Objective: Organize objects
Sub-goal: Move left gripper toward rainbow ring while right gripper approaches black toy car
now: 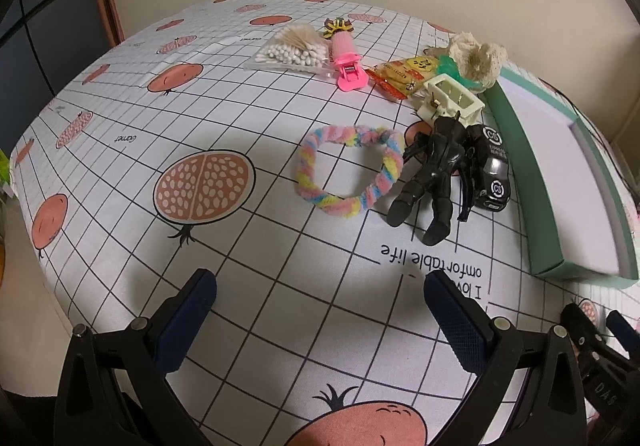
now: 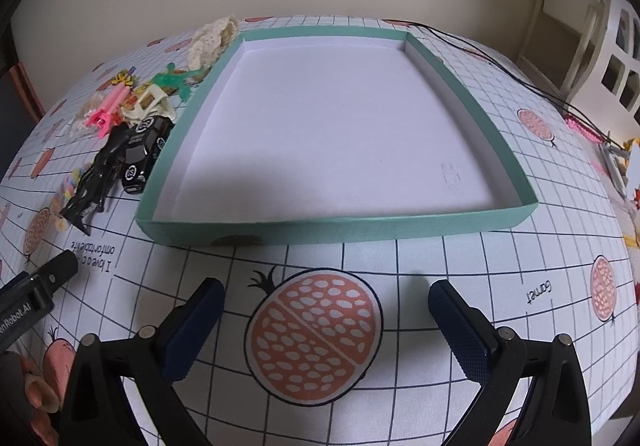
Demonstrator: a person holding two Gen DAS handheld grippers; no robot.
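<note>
tray [image 2: 440, 224], teal rim, white floor, bare, on gridded cloth [image 2: 460, 266]. clutter heap at its left: toy car [image 1: 491, 170], black figure [image 1: 434, 174], chenille ring [image 1: 348, 170], pink clip [image 1: 348, 64], cotton swabs [image 1: 290, 52]. left gripper [image 1: 320, 310] released, holding nothing. right gripper [image 2: 326, 316] released, holding nothing.

**Black grippers, blue pads**

Left gripper [image 1: 320, 288] and right gripper [image 2: 326, 296] share black angular frames, silver screws at the joints and textured navy pads [image 2: 464, 334]. White lettering ending "Robot.AI" marks the black body at the right view's lower left.
</note>
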